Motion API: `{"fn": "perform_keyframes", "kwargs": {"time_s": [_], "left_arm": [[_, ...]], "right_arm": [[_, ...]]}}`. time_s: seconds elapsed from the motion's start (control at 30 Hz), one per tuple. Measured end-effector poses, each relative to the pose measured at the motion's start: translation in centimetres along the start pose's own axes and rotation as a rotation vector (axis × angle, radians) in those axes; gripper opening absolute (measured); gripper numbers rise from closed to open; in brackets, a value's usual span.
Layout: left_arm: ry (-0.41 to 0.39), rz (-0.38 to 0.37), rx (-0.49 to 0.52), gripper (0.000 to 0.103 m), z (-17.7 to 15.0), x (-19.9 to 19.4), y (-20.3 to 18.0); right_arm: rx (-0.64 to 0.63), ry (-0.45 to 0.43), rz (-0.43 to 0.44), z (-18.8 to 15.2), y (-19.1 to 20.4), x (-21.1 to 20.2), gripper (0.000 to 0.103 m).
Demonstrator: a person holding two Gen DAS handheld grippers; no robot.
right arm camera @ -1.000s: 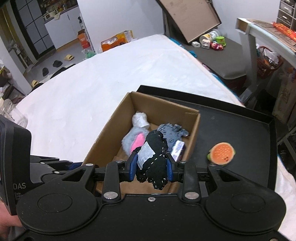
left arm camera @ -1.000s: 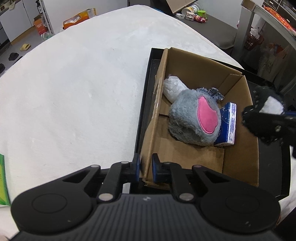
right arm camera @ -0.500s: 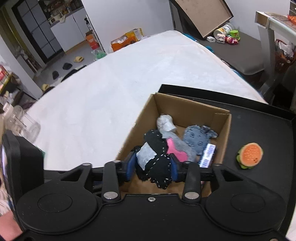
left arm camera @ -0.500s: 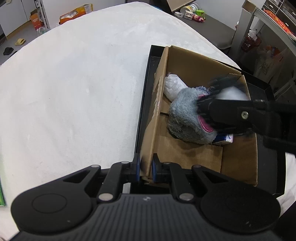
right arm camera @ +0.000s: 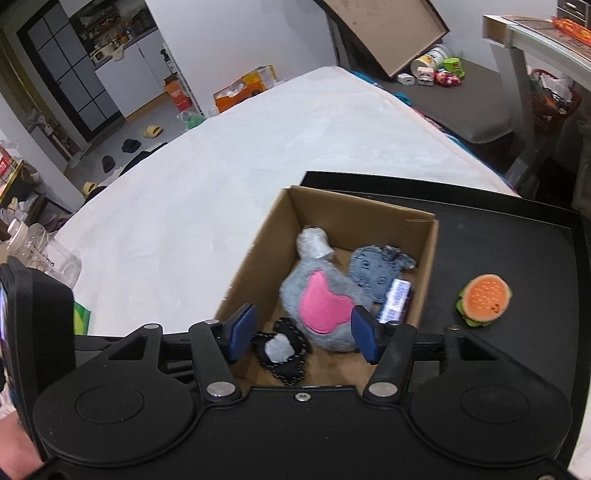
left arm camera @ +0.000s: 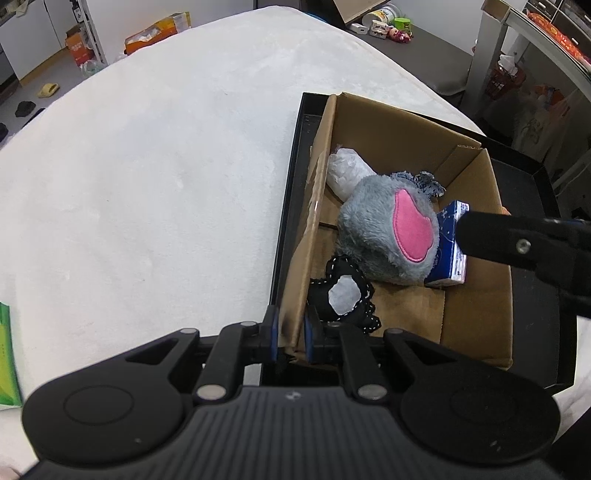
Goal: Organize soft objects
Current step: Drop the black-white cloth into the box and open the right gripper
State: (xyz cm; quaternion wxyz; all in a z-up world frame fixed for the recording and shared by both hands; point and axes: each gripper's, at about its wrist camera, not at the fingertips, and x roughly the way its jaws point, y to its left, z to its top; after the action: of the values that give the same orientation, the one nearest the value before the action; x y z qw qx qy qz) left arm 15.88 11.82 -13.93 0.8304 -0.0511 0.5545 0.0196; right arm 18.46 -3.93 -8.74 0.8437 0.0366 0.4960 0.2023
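We note left gripper (left arm camera: 289, 331) clamped on box (left arm camera: 474, 177) wall — right gripper (right arm camera: 302, 334) wide apart, empty, above black toy (right arm camera: 282, 349).

Ahead of your claws, white walls (right arm camera: 236, 33) meet a cluttered floor (right arm camera: 159, 110); far left, perhaps a dark-paned door (right arm camera: 62, 70).

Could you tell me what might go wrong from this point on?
The left gripper pinches only the thin wall of the cardboard box; pulling may bend it or tip the box. The burger toy lies outside on the black tray, so the open right gripper must clear the rim.
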Motion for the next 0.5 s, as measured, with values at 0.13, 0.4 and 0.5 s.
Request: {"fn": "perform_keyframes", "kwargs": {"time_s": [0.13,0.4,0.5], "left_arm": [[0.004,0.023,0.007,0.015,0.1,-0.1,-0.6],[0.018,0.066,0.020,0.022,0.2,-0.4,-1.9],[0.017,0.078,0.025,0.026,0.3,-0.4,-2.4]], "right_arm": [[0.019,-0.011,-0.016,-0.4,-1.3,-0.6,0.063],[0.030,-0.039,-0.080,-1.0,-3.6,-1.5,0.075],[0.042,-0.039,-0.090,-1.2,-4.5,-1.6,0.075]]}}
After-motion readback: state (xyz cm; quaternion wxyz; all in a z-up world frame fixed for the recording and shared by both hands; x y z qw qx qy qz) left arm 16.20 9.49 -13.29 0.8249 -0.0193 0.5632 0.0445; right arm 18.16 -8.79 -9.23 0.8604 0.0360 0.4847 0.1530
